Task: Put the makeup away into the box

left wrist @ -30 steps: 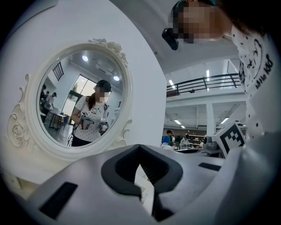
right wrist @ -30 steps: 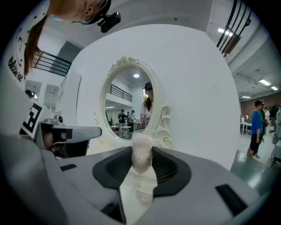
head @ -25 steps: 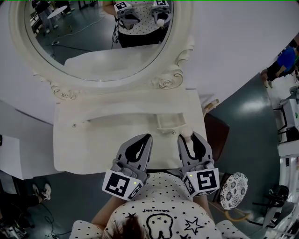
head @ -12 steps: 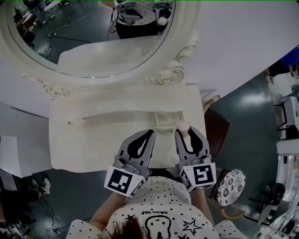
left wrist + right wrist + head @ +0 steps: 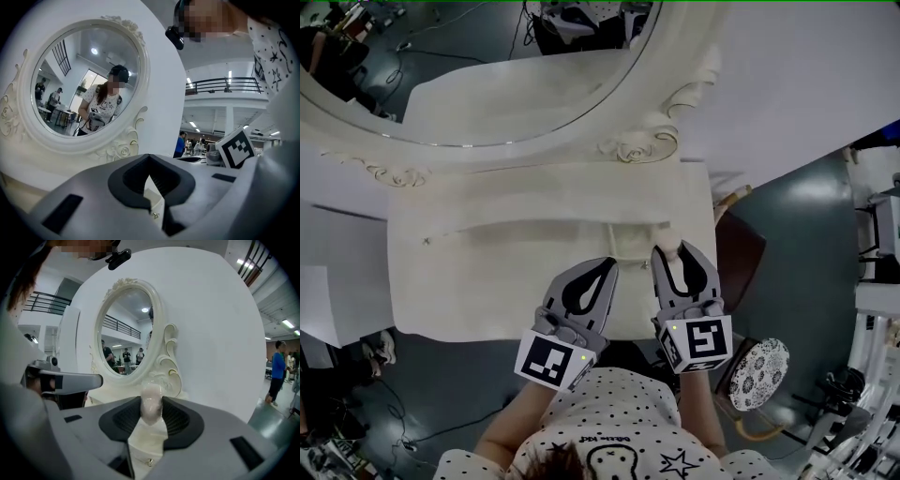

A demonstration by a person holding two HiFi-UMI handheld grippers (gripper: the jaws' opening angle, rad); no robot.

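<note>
Makeup under inspection is one pale, rounded piece (image 5: 151,409). It sits clamped between the pads of the right gripper (image 5: 675,257), close to the fingertips, with its top standing clear above them. In my judgement the hold is placed that far forward so the piece can be lowered into a container without the fingers fouling its walls. What kind of makeup it is cannot be told.

The left gripper (image 5: 609,266) has its fingers together at the tips with nothing between them. It hangs just beside the right one, apart from it. It appears to be standing by, since nothing lies within reach of its fingertips.

Both grippers point across the near edge of a cream dressing table (image 5: 487,281), toward the oval mirror (image 5: 487,84) well beyond the fingertips.

Containers: a small cream box (image 5: 628,246) lies on the table top, just ahead of the fingertips and between the two pairs. It is nearer the right gripper's inner finger. It blends with the table, and I cannot tell whether anything is already inside it. No other makeup is visible on the table.

Task status, as judged: the piece is in hand, above the table and beside the box, and not yet deposited.
</note>
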